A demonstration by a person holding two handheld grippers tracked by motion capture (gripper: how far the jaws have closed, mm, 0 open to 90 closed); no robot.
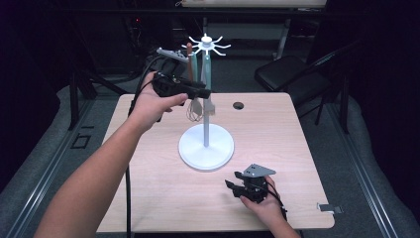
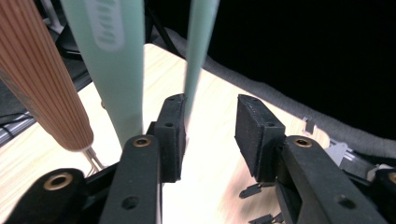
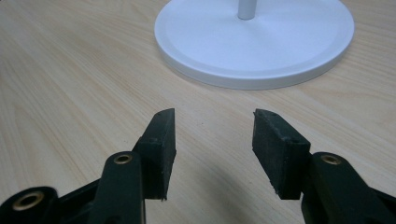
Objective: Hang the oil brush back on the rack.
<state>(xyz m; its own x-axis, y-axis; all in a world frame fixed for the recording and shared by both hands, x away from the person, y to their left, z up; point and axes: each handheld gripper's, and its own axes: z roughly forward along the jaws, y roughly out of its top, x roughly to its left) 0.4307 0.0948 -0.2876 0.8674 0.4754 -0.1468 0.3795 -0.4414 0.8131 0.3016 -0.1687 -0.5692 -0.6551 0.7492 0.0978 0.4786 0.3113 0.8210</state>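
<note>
A white rack stands mid-table on a round base, with a crown of hooks at the top of its pole. From the hooks hang a whisk with a wooden handle, a broad mint-green utensil and a thin mint-green one. My left gripper is held level among them, open; the thin mint handle runs down just beside the left pad, the gap holds nothing. My right gripper rests low near the front right, open and empty, pointing at the base.
The wooden table has a round dark grommet behind the rack and a small metal clip at its front right corner. A black chair stands beyond the back right edge.
</note>
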